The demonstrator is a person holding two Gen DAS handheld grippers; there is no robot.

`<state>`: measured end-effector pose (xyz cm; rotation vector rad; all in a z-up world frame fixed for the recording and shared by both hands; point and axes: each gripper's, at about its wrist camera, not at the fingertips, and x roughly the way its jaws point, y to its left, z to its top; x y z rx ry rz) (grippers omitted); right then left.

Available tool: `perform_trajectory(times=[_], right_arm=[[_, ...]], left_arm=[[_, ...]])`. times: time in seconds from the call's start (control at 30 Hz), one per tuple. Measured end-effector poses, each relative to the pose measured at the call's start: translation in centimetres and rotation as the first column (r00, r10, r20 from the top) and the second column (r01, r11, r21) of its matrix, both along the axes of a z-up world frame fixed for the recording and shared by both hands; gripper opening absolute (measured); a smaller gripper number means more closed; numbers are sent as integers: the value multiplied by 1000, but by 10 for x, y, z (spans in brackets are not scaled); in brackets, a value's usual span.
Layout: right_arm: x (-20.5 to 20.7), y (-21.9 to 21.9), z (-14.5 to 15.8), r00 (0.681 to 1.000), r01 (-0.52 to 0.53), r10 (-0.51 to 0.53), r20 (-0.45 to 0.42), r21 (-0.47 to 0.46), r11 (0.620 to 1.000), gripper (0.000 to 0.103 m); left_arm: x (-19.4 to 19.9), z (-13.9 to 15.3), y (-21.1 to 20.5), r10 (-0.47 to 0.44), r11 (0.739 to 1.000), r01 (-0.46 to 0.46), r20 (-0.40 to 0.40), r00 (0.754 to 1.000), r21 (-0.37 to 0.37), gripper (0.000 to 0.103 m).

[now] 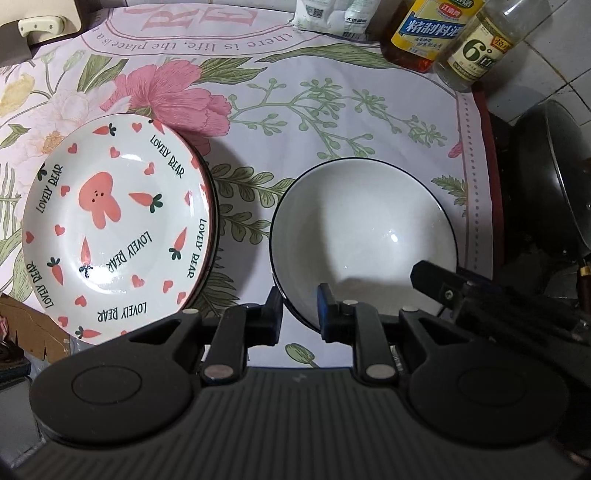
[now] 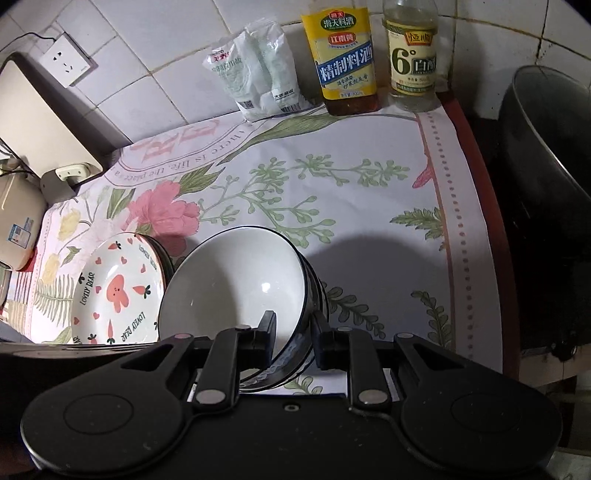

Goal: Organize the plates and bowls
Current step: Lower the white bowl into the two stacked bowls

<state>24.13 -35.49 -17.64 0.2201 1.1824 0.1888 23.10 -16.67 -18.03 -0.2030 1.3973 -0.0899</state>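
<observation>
Left wrist view: the left tool (image 1: 300,308) has its jaws narrow and clamped on the near rim of the white bowl (image 1: 364,236), one finger outside the wall and one inside. The bowl is dark-rimmed and looks to sit on another bowl beneath it, on the floral cloth (image 1: 280,122) covering the surface. Left of the bowl, just beside it but apart, is the bear-and-carrot plate (image 1: 118,225), topping a stack of plates whose edges show at its right side. The right tool (image 1: 439,280) reaches the bowl's near right rim; its jaws cannot be read here. Beyond the bowl, at the surface's far edge, stand a yellow-labelled bottle (image 1: 428,29), a clear bottle (image 1: 480,51) and a white packet (image 1: 332,14). Right of the bowl, off the cloth, sits a dark wok (image 1: 554,177).

Right wrist view: the right tool (image 2: 293,334) is narrow and gripping the bowl's (image 2: 236,280) rim, one finger inside and one outside against the patterned outer wall. The bowl tilts toward the left. The plate (image 2: 118,291) lies just left of the bowl. Far beyond the bowl, against the tiled wall, stand the packet (image 2: 258,70), yellow-labelled bottle (image 2: 343,59) and clear bottle (image 2: 413,55). The wok (image 2: 546,184) is to the bowl's right.
</observation>
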Motion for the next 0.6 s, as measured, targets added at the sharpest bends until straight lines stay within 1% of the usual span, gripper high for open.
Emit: perform_trajectory(times=[0.1,0.2,0.33,0.47,0.6], right_arm=[[1,2,1,1000,-17,18,8,-41,999,25],[0,0,2,1000,-17,19,23,-61,998,26],[0,-9,-2,1000,-22,22,13,7,1000,27],[-12,-12,6,993,-86,85,79,18,996,28],[-27,-13,20,973,-171,168,158,3,985,34]], left_arm=[[-1,-1,0,-18,1000,18,-10,1000,3,18],[-2,-2,0,-20,1000,21,-9,1000,6,18],[-4,1,-1,-22,1000,23,-4,1000,1,24],[-13,13,-2,-23,1000,22,43,999,5,27],[-28,31,-5,-31,999,30,93,995,15,28]])
